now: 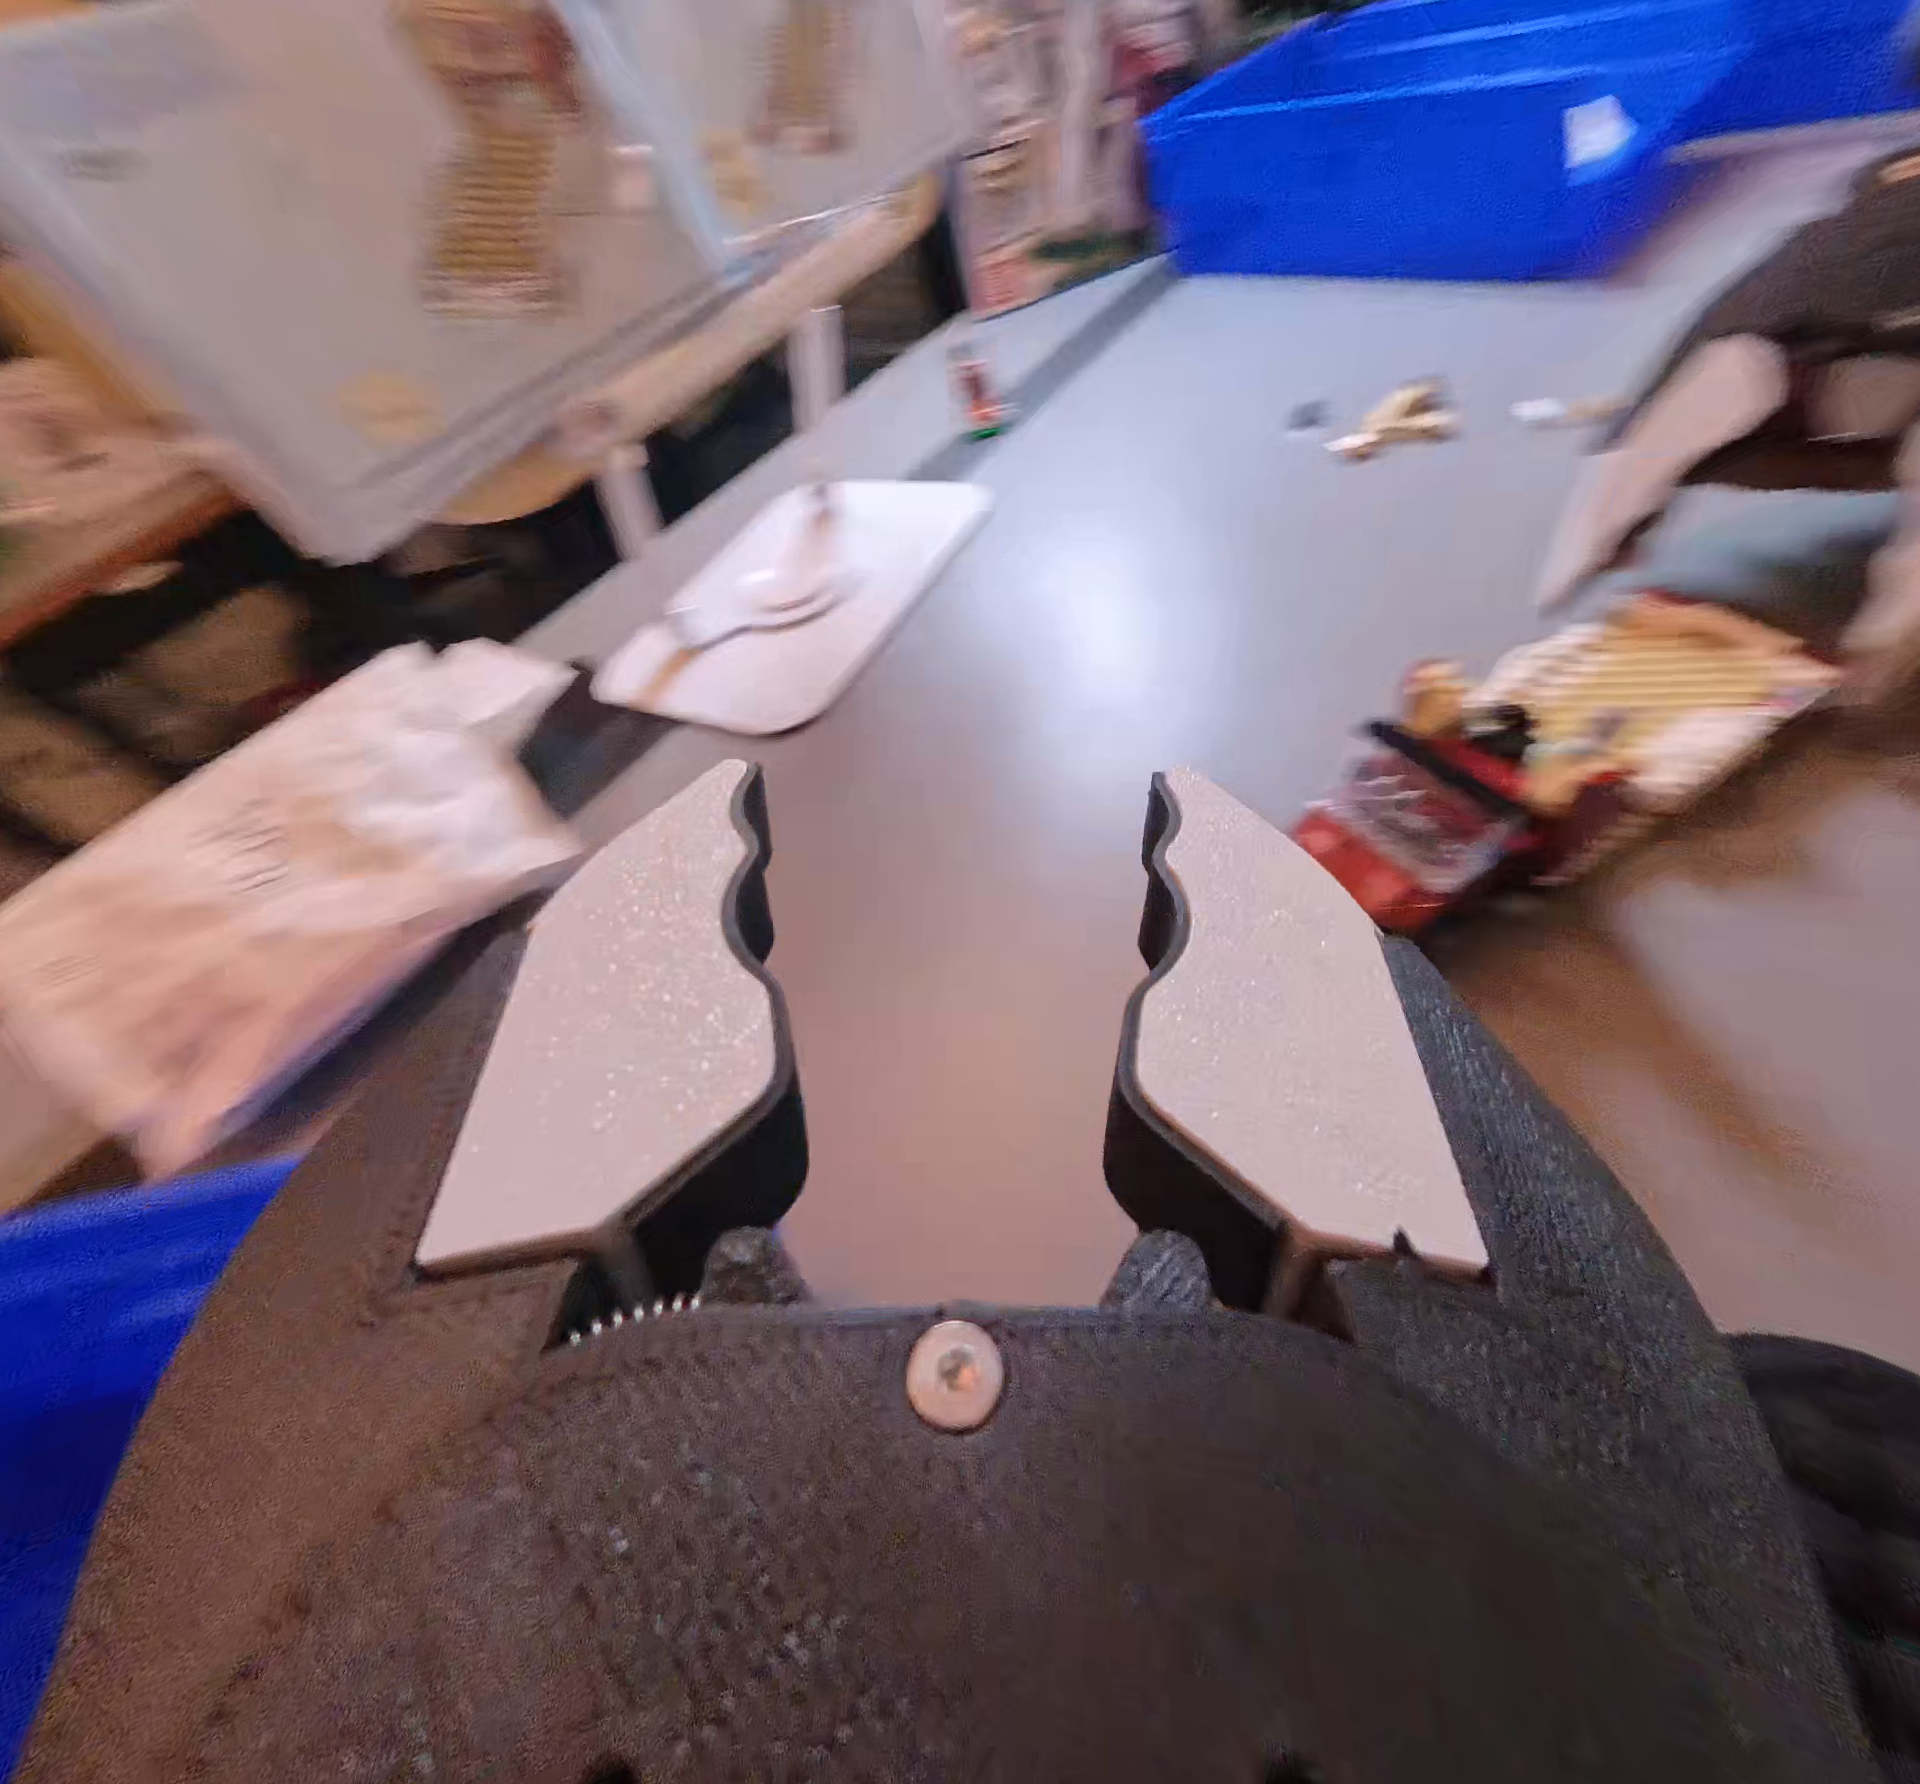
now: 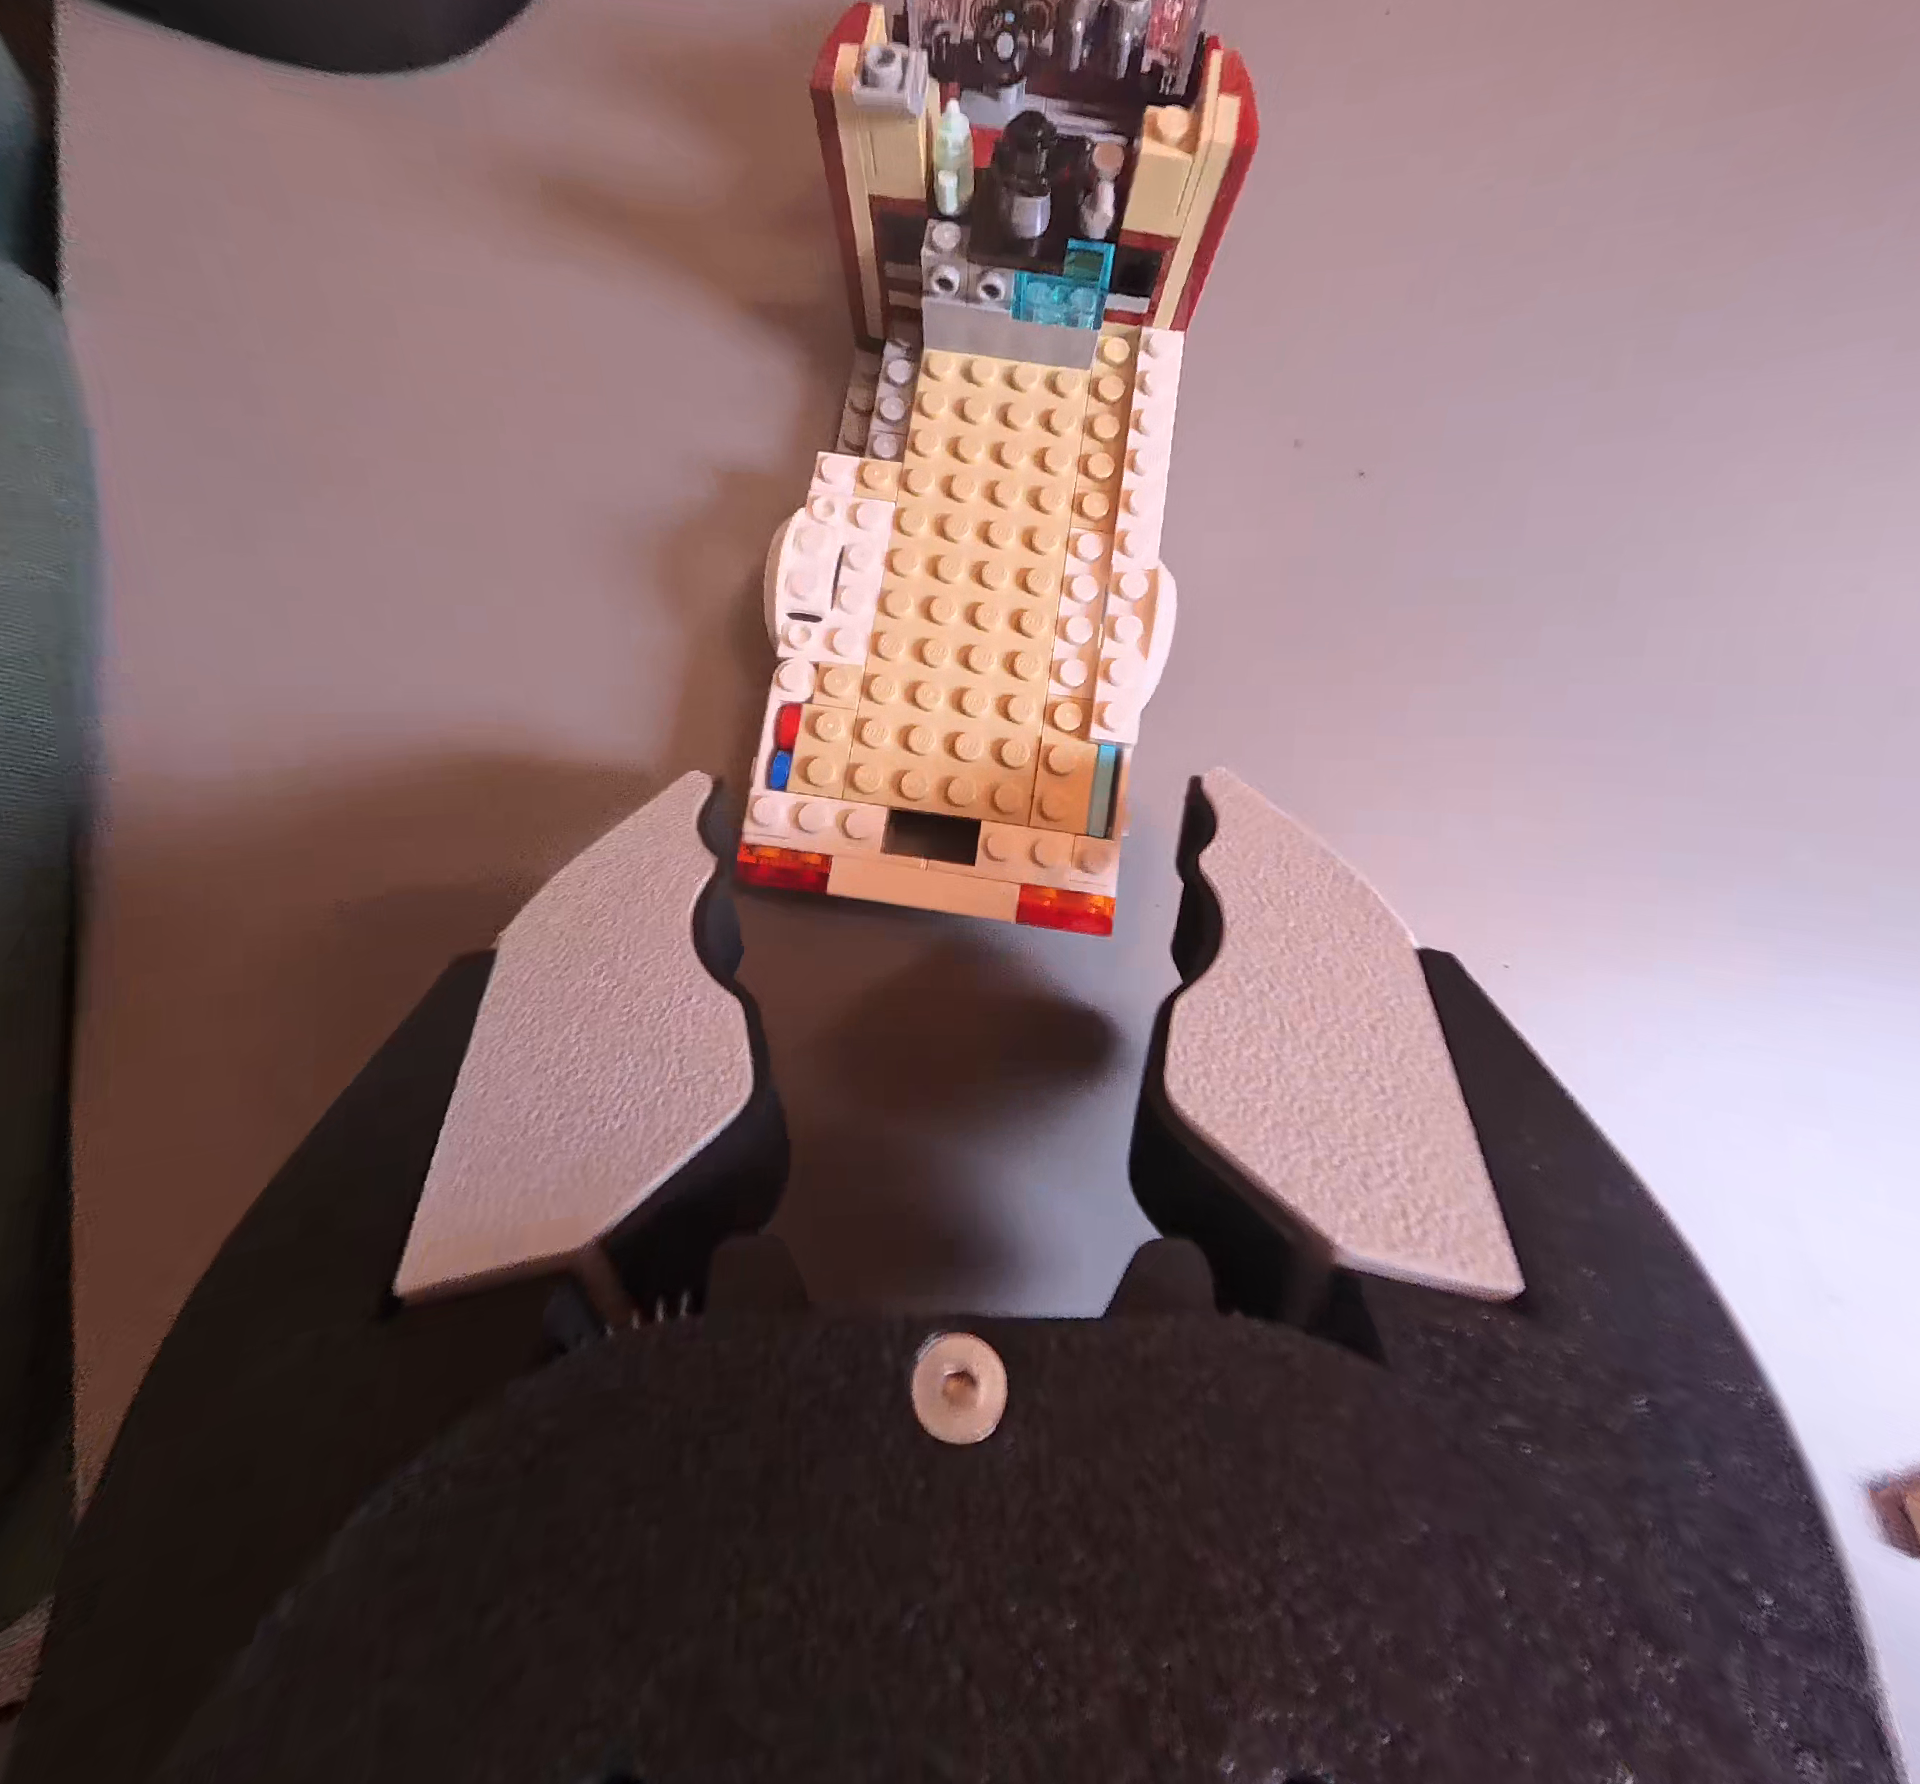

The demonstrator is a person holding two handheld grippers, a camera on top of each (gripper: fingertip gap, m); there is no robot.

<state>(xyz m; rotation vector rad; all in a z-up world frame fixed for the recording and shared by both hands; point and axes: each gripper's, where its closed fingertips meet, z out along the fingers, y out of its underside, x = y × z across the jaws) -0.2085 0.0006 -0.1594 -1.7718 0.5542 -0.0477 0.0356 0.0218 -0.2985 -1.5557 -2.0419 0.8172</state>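
Right gripper (image 2: 951, 799) is hovering with jaws apart and empty; the brick-built vehicle (image 2: 987, 591) is sitting on the table (image 2: 1558, 487) just ahead, its rear end between the fingertips. Risk: the left fingertip (image 2: 675, 820) is looking almost in contact, so a nudge could skew it. Left gripper (image 1: 956, 799) is also spread, over bare table. Only its blurred view is showing the white tray (image 1: 914, 529) ahead-left and blue bin (image 1: 1455, 134) far ahead-right.

No legible text: the printed sheets (image 1: 312, 207) left of the claw and the bin's label (image 1: 1598, 132) ahead are blurred.
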